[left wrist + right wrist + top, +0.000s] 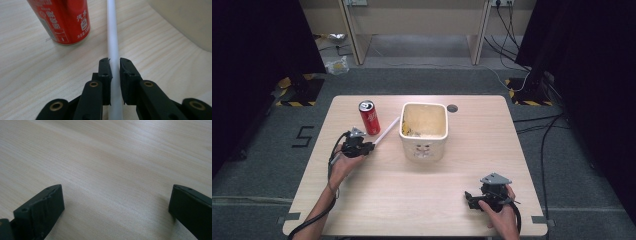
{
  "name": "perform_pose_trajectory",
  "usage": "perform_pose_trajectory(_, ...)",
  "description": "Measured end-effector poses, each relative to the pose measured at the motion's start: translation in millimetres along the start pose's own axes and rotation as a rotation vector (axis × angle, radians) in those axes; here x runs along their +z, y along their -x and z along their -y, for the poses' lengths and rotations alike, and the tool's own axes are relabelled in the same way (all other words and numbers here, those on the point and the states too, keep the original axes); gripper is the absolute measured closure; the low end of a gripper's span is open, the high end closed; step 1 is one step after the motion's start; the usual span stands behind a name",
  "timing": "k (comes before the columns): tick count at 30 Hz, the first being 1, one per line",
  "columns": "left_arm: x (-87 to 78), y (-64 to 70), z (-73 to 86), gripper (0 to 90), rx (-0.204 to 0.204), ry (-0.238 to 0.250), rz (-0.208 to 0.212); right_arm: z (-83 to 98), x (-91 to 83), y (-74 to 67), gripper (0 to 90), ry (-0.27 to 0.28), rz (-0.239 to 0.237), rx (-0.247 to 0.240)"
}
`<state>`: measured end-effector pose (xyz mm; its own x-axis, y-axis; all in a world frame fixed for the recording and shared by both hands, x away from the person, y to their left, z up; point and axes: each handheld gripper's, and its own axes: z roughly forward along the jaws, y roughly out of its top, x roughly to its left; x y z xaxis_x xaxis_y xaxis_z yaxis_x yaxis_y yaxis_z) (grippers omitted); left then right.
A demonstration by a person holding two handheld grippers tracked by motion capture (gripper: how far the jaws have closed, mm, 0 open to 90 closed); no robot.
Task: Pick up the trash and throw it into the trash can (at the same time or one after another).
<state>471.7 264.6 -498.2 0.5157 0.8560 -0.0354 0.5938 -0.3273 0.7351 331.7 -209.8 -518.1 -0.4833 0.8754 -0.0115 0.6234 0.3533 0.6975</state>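
Note:
A white straw [388, 131] lies on the wooden table between a red soda can [369, 117] and a cream square bin [424, 131]. My left gripper [371, 146] holds the straw's near end. In the left gripper view the straw [113, 42] runs up between the two black pads [104, 72], which press on it from both sides; the can [65, 20] stands just left of it. My right gripper [468, 197] rests low over the table's near right part, and in the right gripper view its jaws stand wide apart with bare wood between them.
The bin's curved wall [190, 22] sits close on the right in the left gripper view. A round hole [452, 108] marks the table's far edge. Desk legs, cables and striped floor bases stand beyond the table [422, 200].

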Motion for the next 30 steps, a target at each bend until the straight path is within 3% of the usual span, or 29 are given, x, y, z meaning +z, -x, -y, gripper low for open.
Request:
perform_pose_trajectory(7,-15.8,2.8,-10.4,79.4,0.008,0.033,0.016,0.0,0.0,-0.1,0.3,0.000,0.000,0.000)
perform_pose_trajectory(30,-67.3,8.6,-39.6,79.3,0.064,0.122,0.005,0.0,0.0,-0.3,0.2,-0.001,0.000,0.003)
